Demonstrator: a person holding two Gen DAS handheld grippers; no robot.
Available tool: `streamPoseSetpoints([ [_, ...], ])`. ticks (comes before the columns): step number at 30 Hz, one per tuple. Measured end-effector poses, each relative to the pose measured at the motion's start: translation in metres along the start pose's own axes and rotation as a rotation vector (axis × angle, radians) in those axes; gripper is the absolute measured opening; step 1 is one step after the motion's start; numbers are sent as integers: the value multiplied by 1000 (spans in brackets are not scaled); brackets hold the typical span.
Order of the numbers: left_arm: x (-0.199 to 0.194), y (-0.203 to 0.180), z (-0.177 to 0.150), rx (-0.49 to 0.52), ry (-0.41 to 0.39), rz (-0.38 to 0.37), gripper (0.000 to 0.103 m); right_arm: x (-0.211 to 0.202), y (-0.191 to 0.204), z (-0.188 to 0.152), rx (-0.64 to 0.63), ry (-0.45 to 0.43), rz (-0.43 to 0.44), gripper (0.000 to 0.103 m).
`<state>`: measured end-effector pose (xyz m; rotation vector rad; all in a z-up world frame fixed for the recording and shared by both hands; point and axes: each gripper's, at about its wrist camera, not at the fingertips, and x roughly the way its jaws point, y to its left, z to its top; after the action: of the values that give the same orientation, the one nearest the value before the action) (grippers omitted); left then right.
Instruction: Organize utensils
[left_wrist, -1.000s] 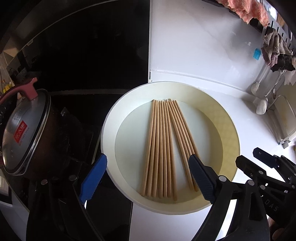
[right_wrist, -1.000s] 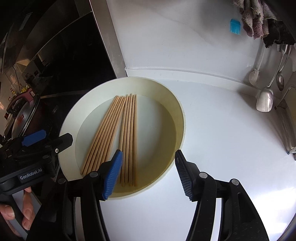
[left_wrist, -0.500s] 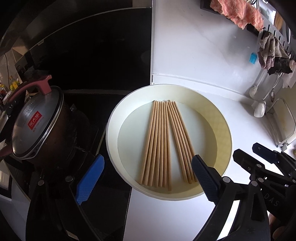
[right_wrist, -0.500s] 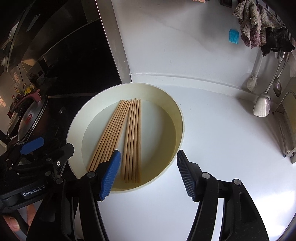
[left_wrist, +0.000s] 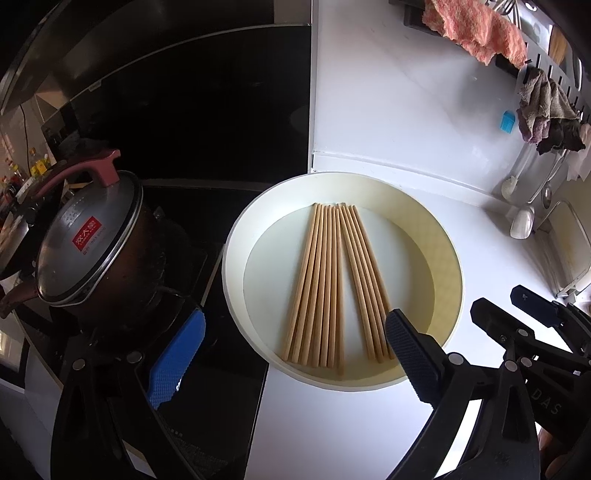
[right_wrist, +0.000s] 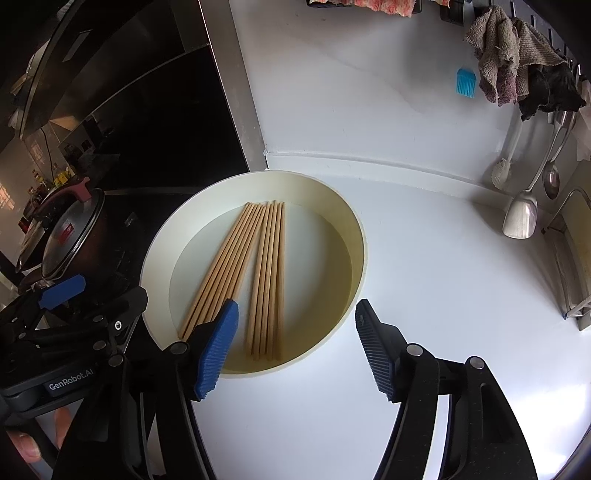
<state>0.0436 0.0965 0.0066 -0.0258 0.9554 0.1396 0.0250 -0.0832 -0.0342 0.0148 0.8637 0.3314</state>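
Several wooden chopsticks (left_wrist: 334, 284) lie in two fanned bundles inside a round cream basin (left_wrist: 448, 266) on the white counter. They also show in the right wrist view (right_wrist: 255, 269), in the same basin (right_wrist: 354, 229). My left gripper (left_wrist: 295, 354) is open and empty, above the basin's near rim. My right gripper (right_wrist: 295, 347) is open and empty, over the basin's near right rim. The left gripper's body (right_wrist: 70, 325) shows at the left of the right wrist view; the right gripper's body (left_wrist: 532, 332) shows at the right of the left wrist view.
A lidded dark pot (left_wrist: 88, 243) with a red handle sits on the black stove (left_wrist: 207, 369) to the left. Cloths (right_wrist: 513, 66), a blue brush (right_wrist: 466, 82), ladles (right_wrist: 521, 218) and a spoon hang on the white wall at right. A rack (right_wrist: 576, 258) stands at far right.
Both grippers have drawn back and up from the basin, so it looks smaller and farther. The chopsticks have not moved. Both grippers stay open.
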Motion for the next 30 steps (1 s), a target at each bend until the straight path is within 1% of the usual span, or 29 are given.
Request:
streamPoseSetpoints([
  [11,-3,-1,-4,12,10,23,97,-3,2,-1,-1,-2,-2,63],
  [30,-7,4,-9,-8,18,10,97,-9,8,-7,-16,-3,6,63],
])
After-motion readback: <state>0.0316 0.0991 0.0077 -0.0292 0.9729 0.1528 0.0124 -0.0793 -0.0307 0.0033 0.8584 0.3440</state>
